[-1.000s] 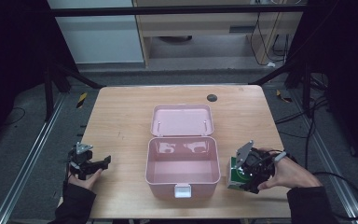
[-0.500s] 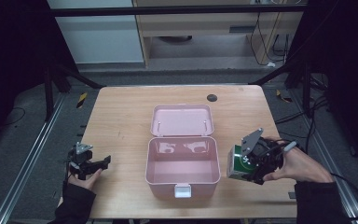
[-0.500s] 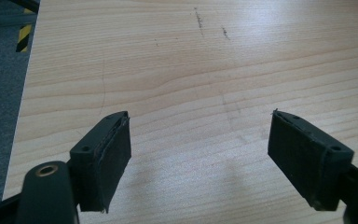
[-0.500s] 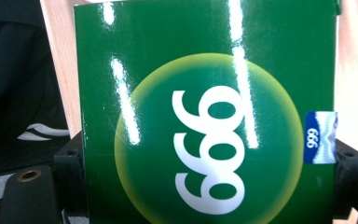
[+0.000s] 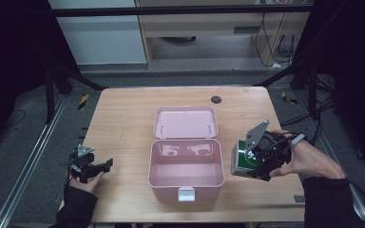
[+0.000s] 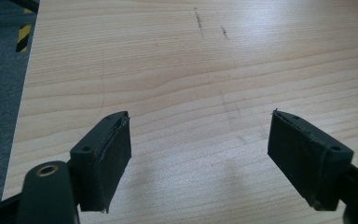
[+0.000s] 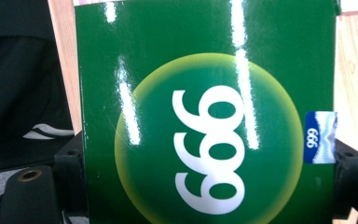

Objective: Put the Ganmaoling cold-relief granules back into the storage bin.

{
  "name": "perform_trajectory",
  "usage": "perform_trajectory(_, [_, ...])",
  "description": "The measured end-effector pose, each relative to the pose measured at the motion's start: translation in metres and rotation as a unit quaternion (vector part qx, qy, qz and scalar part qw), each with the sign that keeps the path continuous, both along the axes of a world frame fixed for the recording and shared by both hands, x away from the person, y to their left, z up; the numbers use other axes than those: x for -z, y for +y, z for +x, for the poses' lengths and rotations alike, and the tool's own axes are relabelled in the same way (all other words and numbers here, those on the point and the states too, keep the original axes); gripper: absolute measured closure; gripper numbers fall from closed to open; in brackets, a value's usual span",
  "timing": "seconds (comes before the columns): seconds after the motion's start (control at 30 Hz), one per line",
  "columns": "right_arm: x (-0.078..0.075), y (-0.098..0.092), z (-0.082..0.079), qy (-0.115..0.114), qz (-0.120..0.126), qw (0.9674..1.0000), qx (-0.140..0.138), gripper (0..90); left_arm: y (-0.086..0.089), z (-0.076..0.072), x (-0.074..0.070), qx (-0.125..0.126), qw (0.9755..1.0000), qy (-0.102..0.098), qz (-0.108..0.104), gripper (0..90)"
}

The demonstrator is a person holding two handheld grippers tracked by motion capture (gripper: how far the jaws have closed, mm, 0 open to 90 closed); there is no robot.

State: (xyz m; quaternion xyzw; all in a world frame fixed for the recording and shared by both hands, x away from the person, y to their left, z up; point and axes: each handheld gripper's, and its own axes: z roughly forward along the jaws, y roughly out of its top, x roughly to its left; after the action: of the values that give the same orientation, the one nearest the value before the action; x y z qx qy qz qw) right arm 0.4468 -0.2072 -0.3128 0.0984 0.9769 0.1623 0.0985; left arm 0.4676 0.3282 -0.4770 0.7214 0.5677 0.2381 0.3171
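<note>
A glossy green cardboard box (image 5: 244,160) is gripped across its sides by the right hand-held gripper (image 5: 261,159), lifted at three o'clock of the open pink plastic case (image 5: 187,178). It is judged light, stiff, slippery and crushable. The left hand-held gripper (image 5: 95,167) is held released over the wooden counter (image 5: 123,118).

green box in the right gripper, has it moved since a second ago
Yes. In the high view the green box, clamped in the right gripper, has risen off the table and now sits higher beside the open pink case.
</note>
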Motion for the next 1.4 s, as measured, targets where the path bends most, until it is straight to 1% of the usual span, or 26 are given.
perform_trajectory(0.07, [-0.003,0.001,0.001,-0.002,0.000,1.0000,-0.001,16.2,0.000,0.000,0.000,0.000,1.0000,-0.001,0.001,20.9])
perform_trajectory(0.27, [-0.010,0.005,0.004,0.000,0.001,1.0000,-0.001,16.2,0.000,0.000,0.000,0.000,1.0000,-0.001,-0.001,20.9])
perform_trajectory(0.33, [-0.013,0.007,0.004,0.000,0.002,1.0000,-0.001,16.2,-0.001,0.001,0.001,0.000,1.0000,0.002,-0.001,21.0])
perform_trajectory(0.43, [-0.016,0.008,0.004,-0.001,0.001,1.0000,0.000,16.2,-0.001,0.000,0.000,0.002,1.0000,0.000,0.002,21.1])
perform_trajectory(0.47, [-0.019,0.010,0.004,-0.003,0.000,1.0000,0.000,16.3,-0.001,-0.001,-0.001,0.002,1.0000,-0.003,0.001,21.1])
perform_trajectory(0.63, [-0.024,0.014,0.004,-0.005,0.005,1.0000,-0.004,16.2,-0.001,0.000,0.000,0.002,1.0000,-0.001,0.001,21.1])
perform_trajectory(0.73, [-0.030,0.021,0.004,-0.009,0.006,0.9999,-0.010,16.3,-0.001,0.000,-0.001,0.003,1.0000,-0.002,0.002,21.1])
perform_trajectory(0.87, [-0.033,0.026,0.005,-0.010,0.011,0.9998,-0.015,16.3,0.000,0.000,-0.001,0.002,1.0000,-0.001,0.001,21.1])
perform_trajectory(0.97, [-0.035,0.035,0.005,-0.008,0.012,0.9997,-0.021,16.4,-0.001,0.000,-0.001,0.002,1.0000,-0.002,0.001,21.1])
perform_trajectory(1.13, [-0.037,0.044,0.006,-0.005,0.013,0.9995,-0.028,16.4,0.000,-0.001,-0.002,0.001,1.0000,-0.004,0.001,21.1])
perform_trajectory(1.17, [-0.038,0.050,0.006,-0.002,0.012,0.9994,-0.032,16.4,0.000,-0.001,-0.002,0.001,1.0000,-0.004,0.001,21.1])
perform_trajectory(1.2, [-0.038,0.050,0.006,-0.002,0.012,0.9994,-0.032,16.4,0.000,-0.001,-0.002,0.001,1.0000,-0.004,0.001,21.1])
perform_trajectory(1.23, [-0.037,0.055,0.006,0.000,0.014,0.9992,-0.037,16.4,0.000,-0.001,-0.002,0.002,1.0000,-0.004,0.002,21.0])
perform_trajectory(1.4, [-0.035,0.064,0.009,0.003,0.012,0.9991,-0.042,16.4,0.000,-0.001,-0.002,0.002,1.0000,-0.004,0.002,21.1])
